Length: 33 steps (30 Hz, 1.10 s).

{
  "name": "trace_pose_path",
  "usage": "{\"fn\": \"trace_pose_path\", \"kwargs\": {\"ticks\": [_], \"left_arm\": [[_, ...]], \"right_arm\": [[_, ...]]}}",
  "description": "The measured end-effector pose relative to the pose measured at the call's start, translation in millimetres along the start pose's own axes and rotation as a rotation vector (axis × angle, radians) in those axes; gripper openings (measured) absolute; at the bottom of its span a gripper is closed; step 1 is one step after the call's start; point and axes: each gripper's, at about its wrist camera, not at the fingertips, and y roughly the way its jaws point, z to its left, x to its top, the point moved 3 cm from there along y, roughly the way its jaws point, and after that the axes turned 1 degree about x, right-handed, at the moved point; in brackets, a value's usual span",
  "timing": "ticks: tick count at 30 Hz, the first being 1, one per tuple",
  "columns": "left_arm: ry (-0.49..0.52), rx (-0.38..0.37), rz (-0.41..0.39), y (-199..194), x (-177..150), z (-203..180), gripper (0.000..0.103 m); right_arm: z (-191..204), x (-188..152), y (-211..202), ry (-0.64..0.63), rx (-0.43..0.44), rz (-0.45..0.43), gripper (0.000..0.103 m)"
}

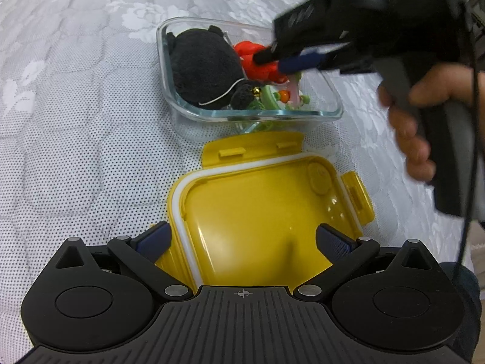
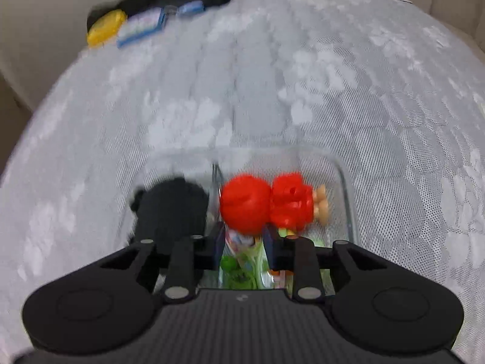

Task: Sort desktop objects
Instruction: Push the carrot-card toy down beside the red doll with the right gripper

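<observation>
Your left gripper [image 1: 242, 239] stood wide open, empty, over the yellow lid [image 1: 260, 212]. Beyond it, your right gripper [image 2: 244, 245], jaws narrow, reached into the glass container [image 1: 330, 91] above the red doll [image 2: 263, 203]; any grip unclear.

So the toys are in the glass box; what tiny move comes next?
Probably lift the right tongs clear of the glass box. They hang over the red doll lying inside, while the yellow lid waits under the open left tongs.
</observation>
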Motion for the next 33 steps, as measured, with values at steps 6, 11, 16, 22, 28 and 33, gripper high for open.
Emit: {"fn": "trace_pose_path", "kwargs": {"ticks": [6, 11, 16, 22, 28, 33], "left_arm": [[0.003, 0.004, 0.002, 0.1, 0.2, -1.3, 0.103], [0.009, 0.007, 0.002, 0.5, 0.1, -2.5, 0.103], [0.014, 0.009, 0.003, 1.3, 0.3, -2.7, 0.103], [0.016, 0.011, 0.004, 2.5, 0.7, -2.3, 0.103], [0.026, 0.015, 0.005, 1.0, -0.4, -4.0, 0.103], [0.015, 0.009, 0.005, 0.4, -0.2, -2.5, 0.103]], "right_arm": [[1.2, -0.5, -0.5, -0.028, -0.011, 0.020, 0.052], [2.2, -0.9, -0.9, -0.052, -0.020, 0.036, 0.052], [3.2, -1.3, -1.3, -0.075, -0.029, 0.052, 0.043], [4.3, -1.7, -1.8, -0.103, -0.040, 0.072, 0.002], [5.5, -2.2, -2.3, -0.132, -0.052, 0.091, 0.004], [6.4, -2.6, -2.7, -0.155, -0.061, 0.108, 0.034]]}}
